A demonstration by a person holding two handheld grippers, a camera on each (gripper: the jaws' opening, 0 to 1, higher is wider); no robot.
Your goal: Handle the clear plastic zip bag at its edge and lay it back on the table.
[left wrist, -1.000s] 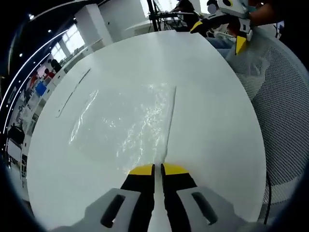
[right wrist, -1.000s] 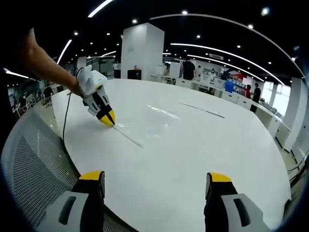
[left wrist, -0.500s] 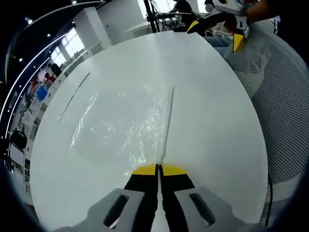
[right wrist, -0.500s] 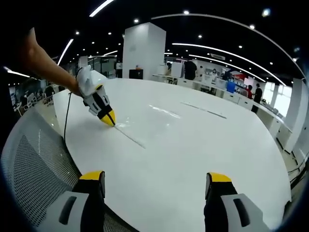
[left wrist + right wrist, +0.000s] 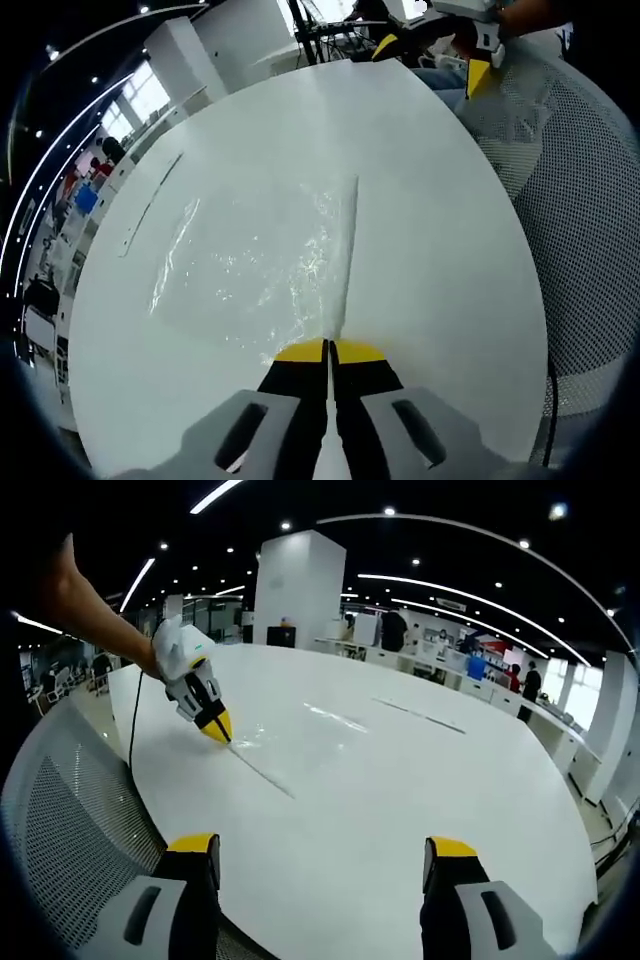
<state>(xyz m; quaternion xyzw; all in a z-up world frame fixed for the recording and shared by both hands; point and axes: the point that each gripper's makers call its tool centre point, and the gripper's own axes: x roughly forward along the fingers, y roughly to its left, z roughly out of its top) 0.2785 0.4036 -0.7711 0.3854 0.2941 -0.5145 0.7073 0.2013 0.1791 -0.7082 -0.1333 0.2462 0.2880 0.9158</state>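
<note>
zip bag edge pinched by left tongs (flat on table).

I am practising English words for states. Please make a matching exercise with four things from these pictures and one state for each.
Things:
1. left gripper
2. right gripper
3. zip bag
4. mesh chair

States:
A. jaws wide apart
B. beside the white table
C. jaws closed on the bag's edge
D. clear, lying on the table

Pairs: 1-C, 2-A, 3-D, 4-B
</note>
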